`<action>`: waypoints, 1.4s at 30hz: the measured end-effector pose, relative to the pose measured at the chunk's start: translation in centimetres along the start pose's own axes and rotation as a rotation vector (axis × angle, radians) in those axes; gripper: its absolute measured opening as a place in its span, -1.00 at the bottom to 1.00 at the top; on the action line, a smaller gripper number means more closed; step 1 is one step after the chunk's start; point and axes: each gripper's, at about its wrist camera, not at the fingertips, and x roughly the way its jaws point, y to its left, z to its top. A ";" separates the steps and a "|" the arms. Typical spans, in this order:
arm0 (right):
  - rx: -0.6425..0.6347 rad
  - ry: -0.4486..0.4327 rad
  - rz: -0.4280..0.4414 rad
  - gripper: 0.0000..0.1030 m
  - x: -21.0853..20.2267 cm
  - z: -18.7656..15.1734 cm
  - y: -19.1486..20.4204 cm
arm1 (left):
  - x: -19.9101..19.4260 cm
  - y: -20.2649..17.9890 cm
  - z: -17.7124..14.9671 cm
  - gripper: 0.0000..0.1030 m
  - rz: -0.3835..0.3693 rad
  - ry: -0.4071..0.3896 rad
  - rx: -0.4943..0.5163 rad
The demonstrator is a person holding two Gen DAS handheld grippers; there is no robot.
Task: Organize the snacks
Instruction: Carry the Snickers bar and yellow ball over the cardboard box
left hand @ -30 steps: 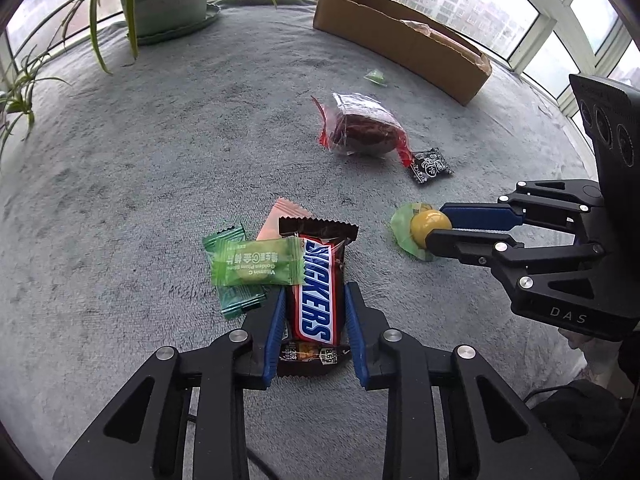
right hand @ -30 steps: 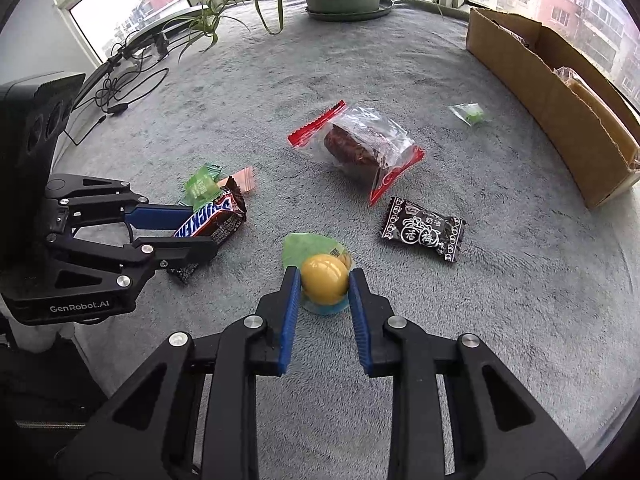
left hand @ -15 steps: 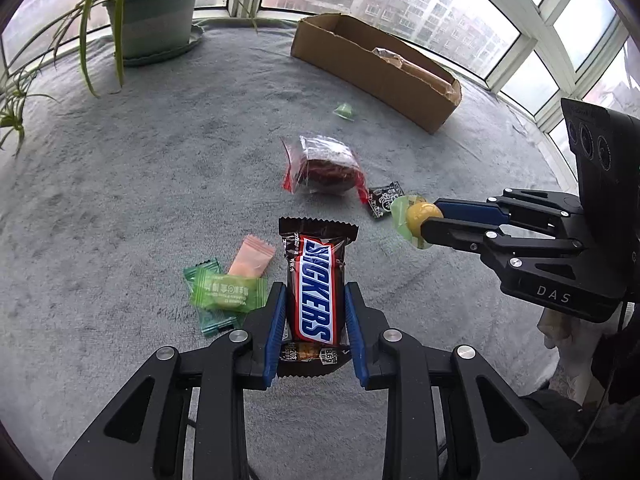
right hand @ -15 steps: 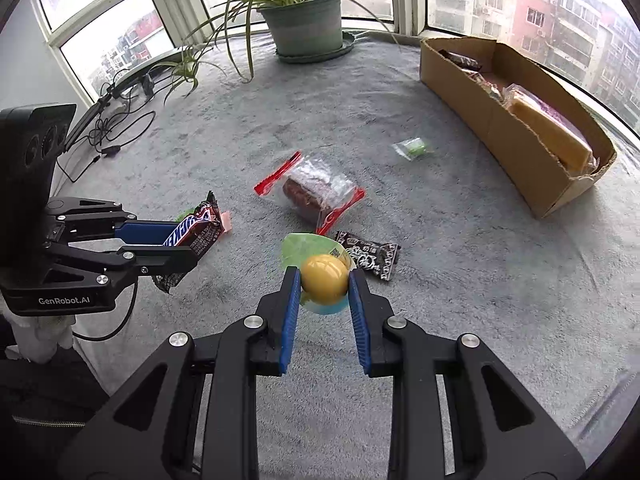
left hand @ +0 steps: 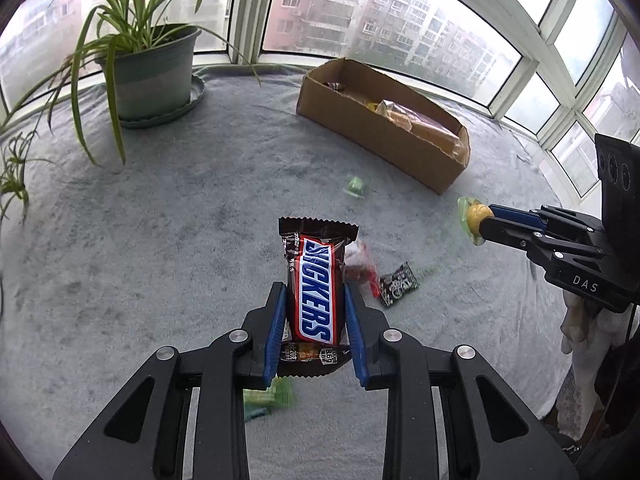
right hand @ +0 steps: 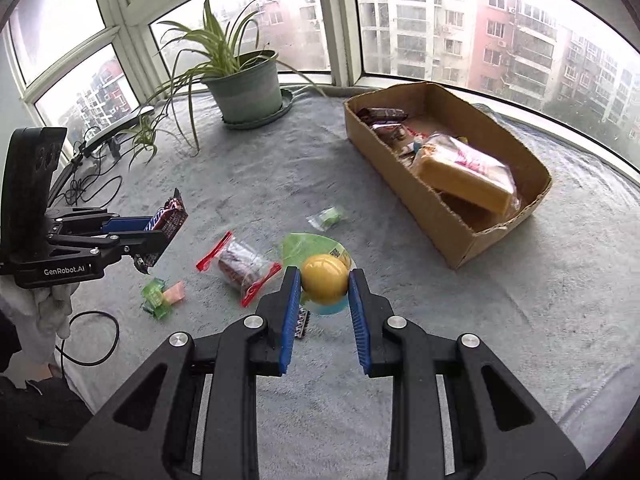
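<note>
My left gripper (left hand: 315, 300) is shut on a Snickers bar (left hand: 316, 292), held lengthwise above the grey blanket; the right wrist view shows the left gripper (right hand: 160, 232) with the bar (right hand: 170, 218) at the left. My right gripper (right hand: 324, 284) is shut on a yellow ball-shaped snack in a green wrapper (right hand: 324, 278), also seen as the yellow snack (left hand: 476, 214) at the right of the left wrist view. The cardboard box (right hand: 440, 200) lies ahead to the right with a bread pack (right hand: 464, 174) and several wrapped snacks inside.
On the blanket lie a red-edged clear pack (right hand: 240, 266), a black sachet (left hand: 398, 284), a small green candy (right hand: 330, 216), and green and pink packets (right hand: 162, 296). A potted plant (right hand: 246, 88) stands at the back. Cables (right hand: 86, 188) lie at the left.
Both grippers have risen off the blanket with their snacks held. The views have tilted up, so the box and windows show more and the loose snacks sit lower and smaller.
</note>
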 end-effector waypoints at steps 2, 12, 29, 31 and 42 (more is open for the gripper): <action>0.012 -0.016 -0.019 -0.50 -0.3 0.5 -1.0 | 0.0 -0.1 1.1 -0.47 0.004 -0.018 0.010; 0.053 -0.083 -0.108 -0.50 -1.7 3.5 -5.9 | 1.4 -1.4 6.8 -0.47 -0.009 -0.081 0.052; 0.110 -0.089 -0.218 -0.50 0.9 8.4 -13.2 | 7.3 -4.2 14.5 -0.47 -0.045 -0.085 0.062; 0.116 -0.079 -0.228 -0.50 1.6 8.7 -14.1 | 8.1 -4.7 15.1 -0.47 -0.043 -0.081 0.073; 0.158 -0.027 -0.269 -0.50 4.9 9.8 -18.0 | 12.6 -6.7 17.9 -0.47 -0.040 -0.042 0.098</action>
